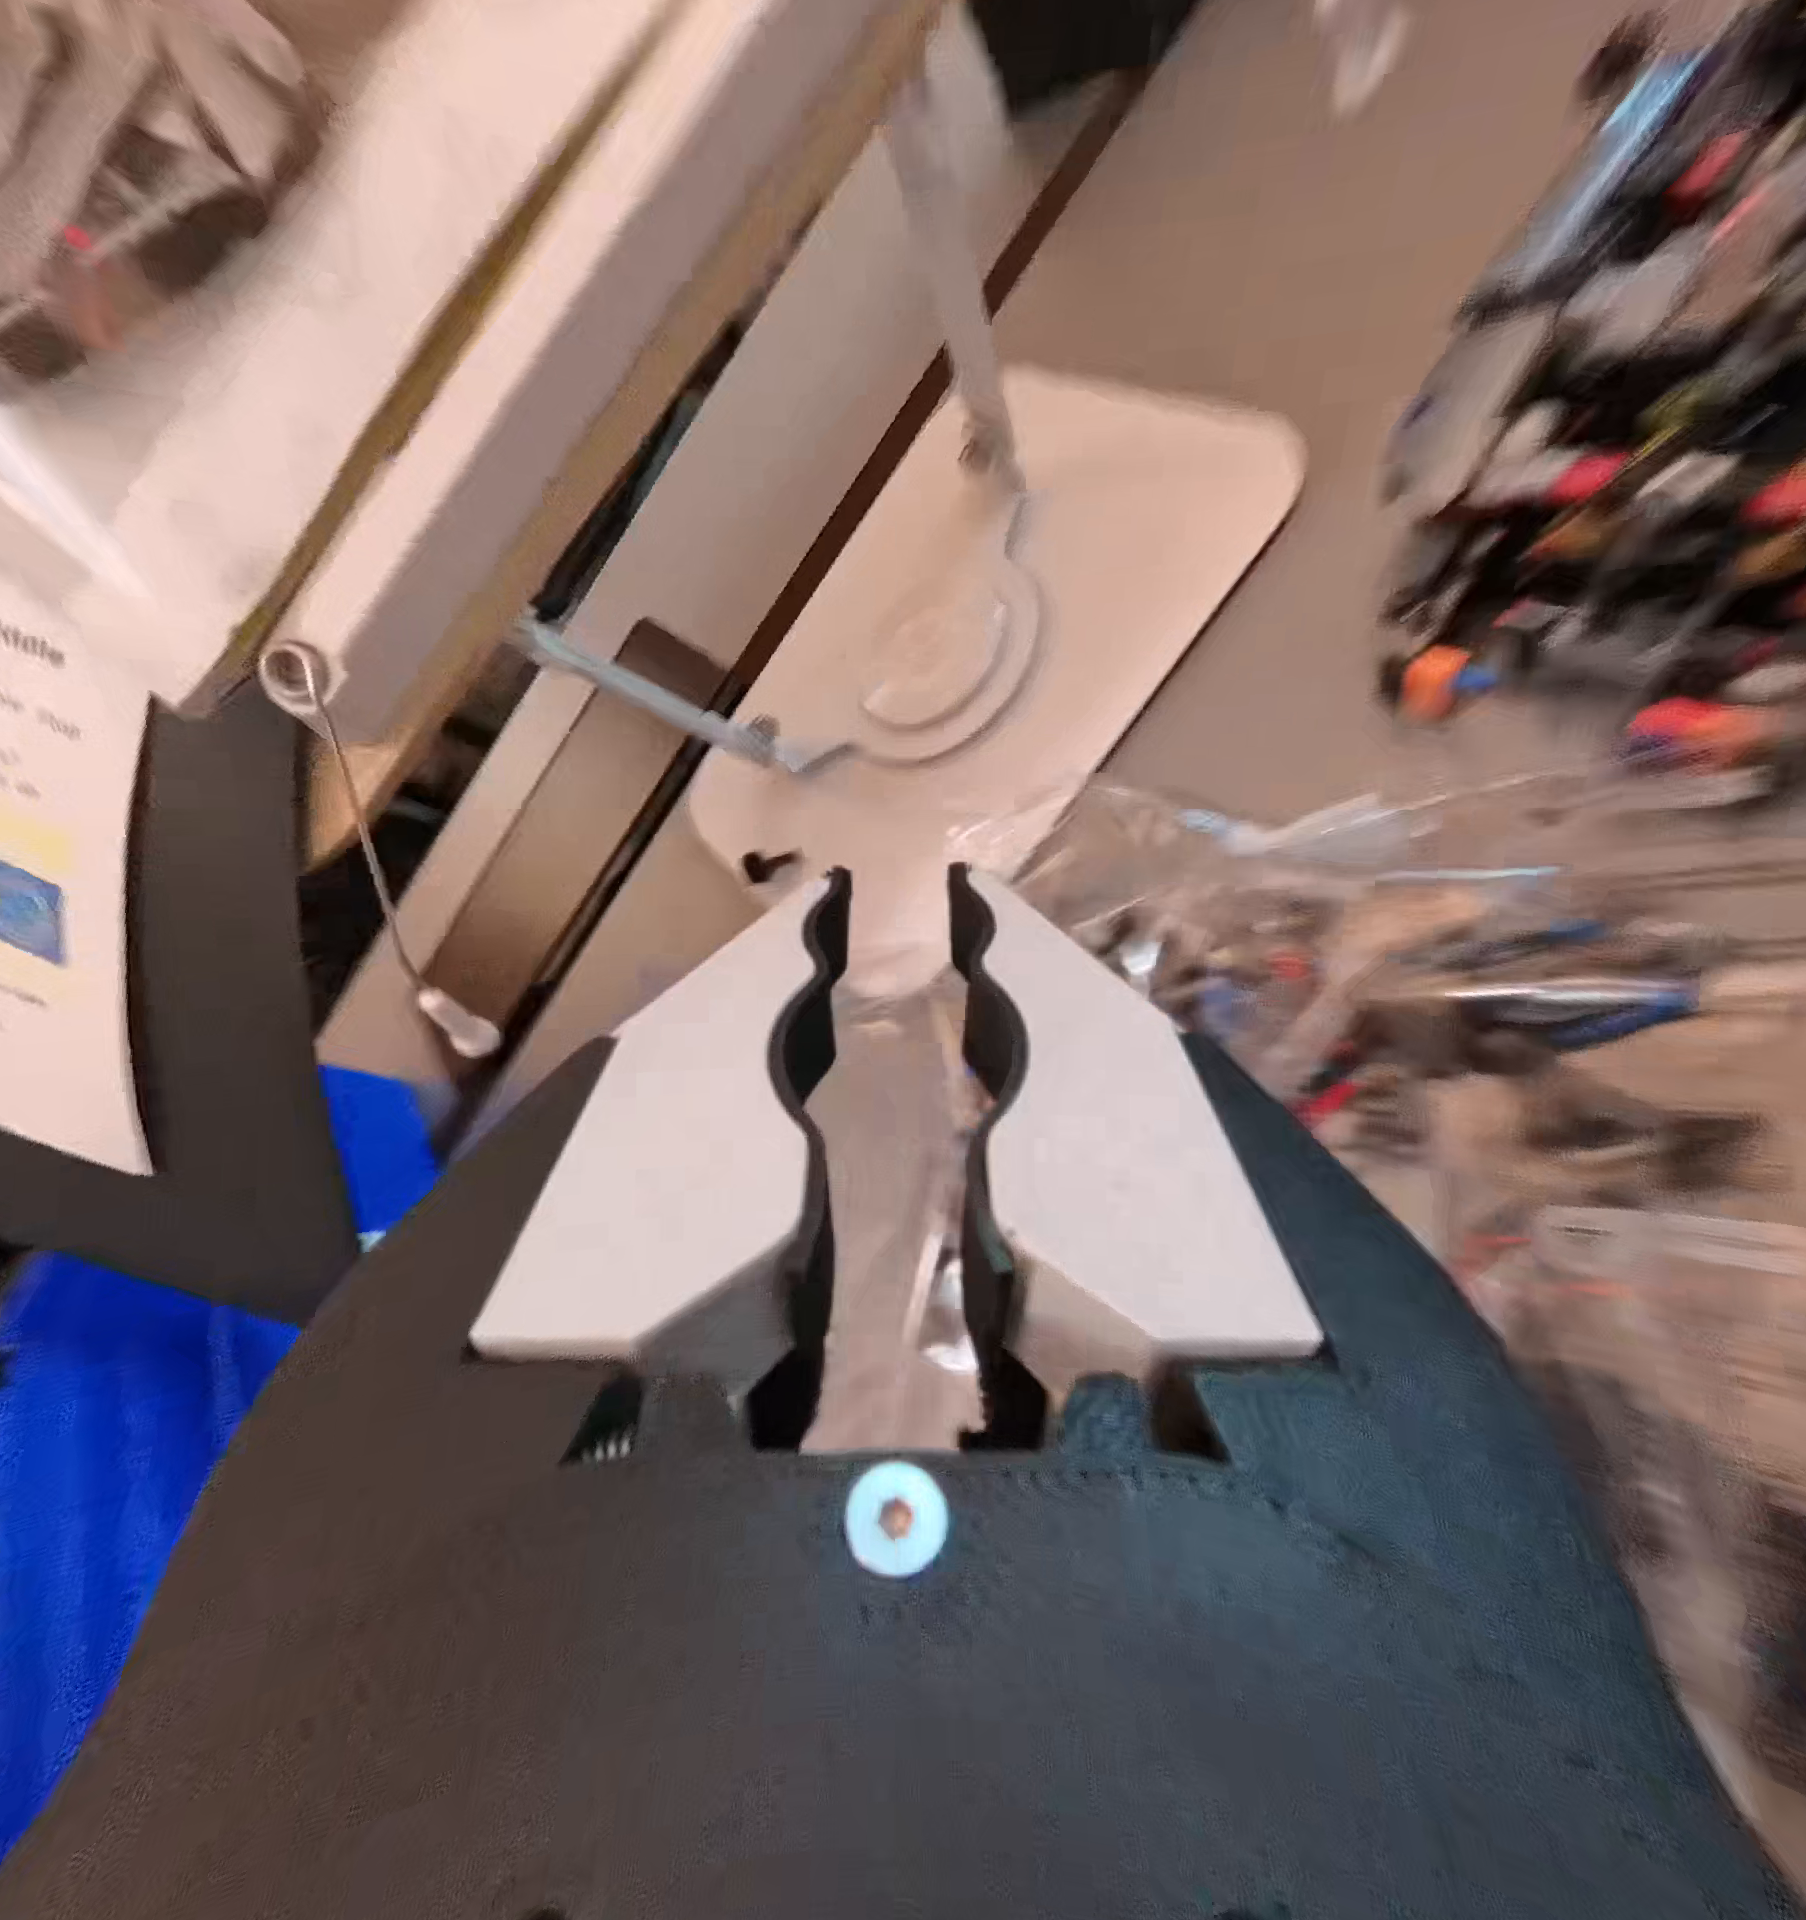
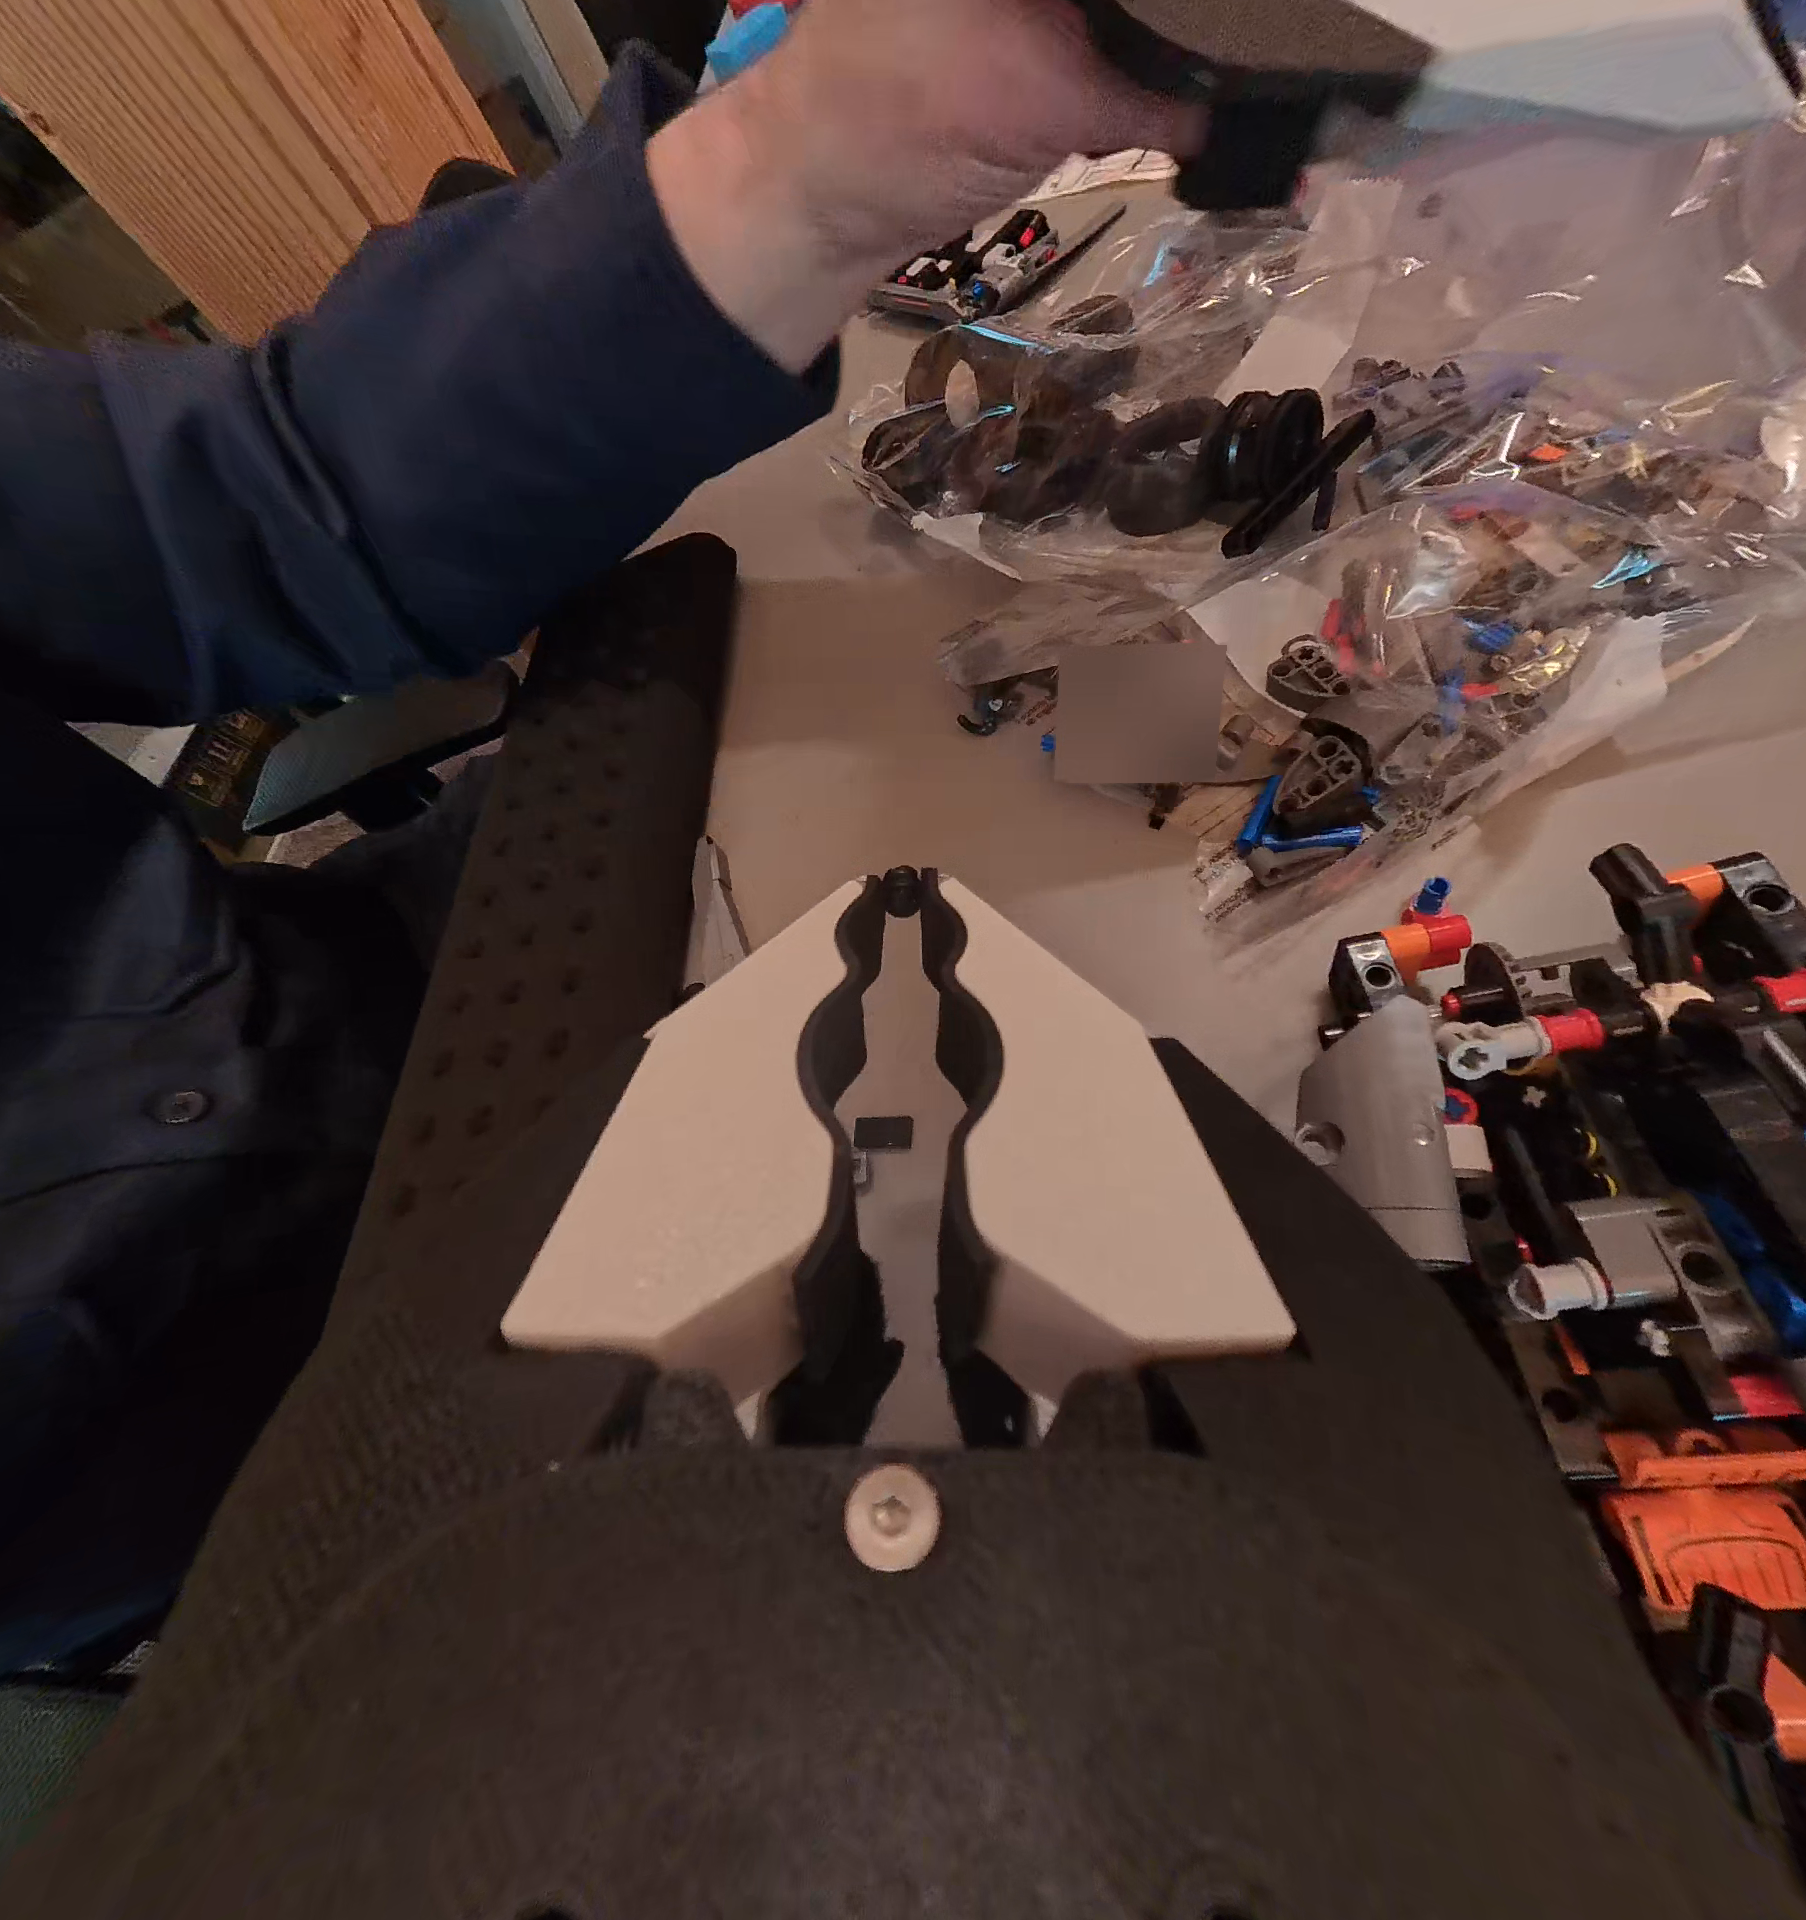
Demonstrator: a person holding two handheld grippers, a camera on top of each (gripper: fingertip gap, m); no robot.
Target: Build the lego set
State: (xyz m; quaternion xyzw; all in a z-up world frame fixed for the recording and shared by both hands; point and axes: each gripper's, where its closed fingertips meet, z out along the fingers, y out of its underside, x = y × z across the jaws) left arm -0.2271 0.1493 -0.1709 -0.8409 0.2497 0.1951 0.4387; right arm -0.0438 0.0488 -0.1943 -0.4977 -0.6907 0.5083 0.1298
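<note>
Here, my right claw [image 2: 904, 894] pinches a small black lego pin [image 2: 901, 889] at its very tips, held above the pale worktop [image 2: 837, 727]. To its right lies the half-built lego model [image 2: 1626, 1174], a black frame with orange, red and blue parts, its orange panels nearest my camera. Beyond the claw lie clear bags of lego pieces [image 2: 1481, 623]; one farther off holds black tyres [image 2: 1117, 447].

At the top of the right wrist view, a person's hand [image 2: 878, 156] in a dark blue sleeve [image 2: 379, 436] grips my left claw, seen side-on and blurred over the bags.

From the left wrist view, heavily smeared by motion, my left claw [image 1: 897, 883] stands slightly parted with a narrow gap between its fingers. A clear plastic bag [image 1: 1294, 873] lies just beyond and beneath the fingers; I cannot tell whether the claw grips it. Ahead stands a white stand base [image 1: 1138, 520] on the worktop, with a printed sheet [image 1: 16, 831] at far left.
</note>
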